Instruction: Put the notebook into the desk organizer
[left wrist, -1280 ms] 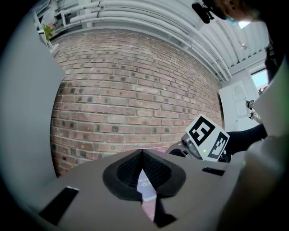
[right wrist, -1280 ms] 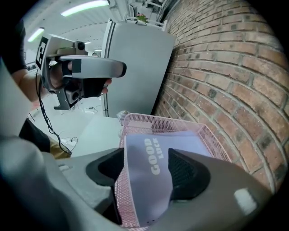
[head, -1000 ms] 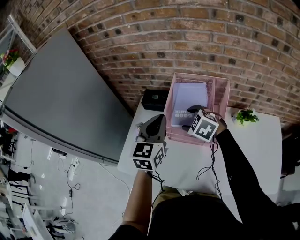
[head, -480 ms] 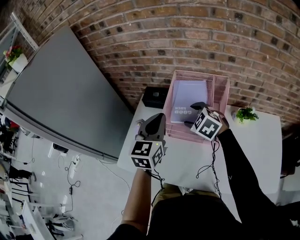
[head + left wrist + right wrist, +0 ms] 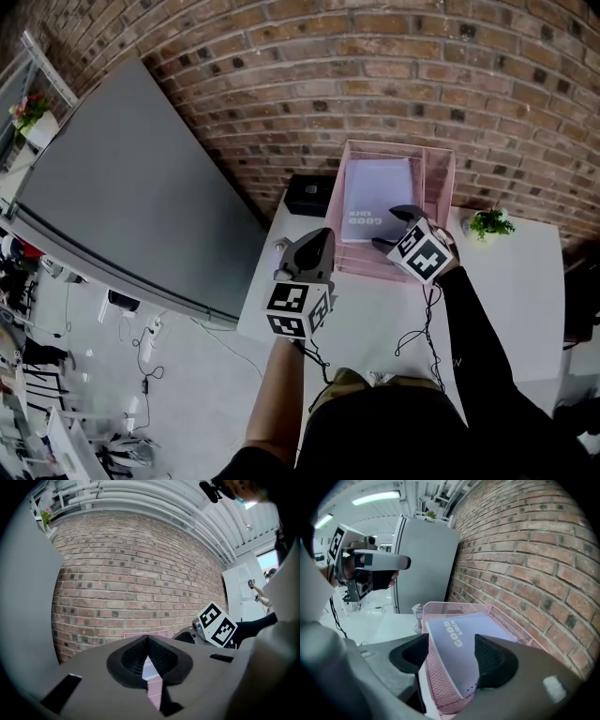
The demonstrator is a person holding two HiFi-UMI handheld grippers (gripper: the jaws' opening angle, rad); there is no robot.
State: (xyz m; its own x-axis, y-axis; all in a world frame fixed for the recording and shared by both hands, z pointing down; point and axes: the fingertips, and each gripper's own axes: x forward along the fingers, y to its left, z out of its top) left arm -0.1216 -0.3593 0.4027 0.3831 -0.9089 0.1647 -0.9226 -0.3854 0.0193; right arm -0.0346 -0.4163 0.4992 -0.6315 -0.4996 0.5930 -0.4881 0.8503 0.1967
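Note:
The pink mesh desk organizer [image 5: 439,183] stands against the brick wall at the back of the white table. A lavender notebook [image 5: 377,192] printed "GOOD LUCK" lies flat in its top tray. My right gripper [image 5: 392,229] hovers open at the tray's front edge, nothing between its jaws. In the right gripper view the notebook [image 5: 464,630] and the organizer [image 5: 454,604] show beyond that gripper [image 5: 452,652]. My left gripper [image 5: 317,242] is shut and empty, left of the organizer. In the left gripper view its own jaws [image 5: 148,641] meet in front of the brick wall.
A black box [image 5: 309,195] sits left of the organizer, and a small potted plant [image 5: 487,223] to its right. A small white object [image 5: 417,609] stands by the organizer's left corner. A big grey cabinet [image 5: 122,187] borders the table's left. Thin cables [image 5: 412,337] trail over the table's near part.
My right gripper has drawn slightly back and to the right, off the notebook. The notebook stays in the tray. The left gripper has hardly moved.

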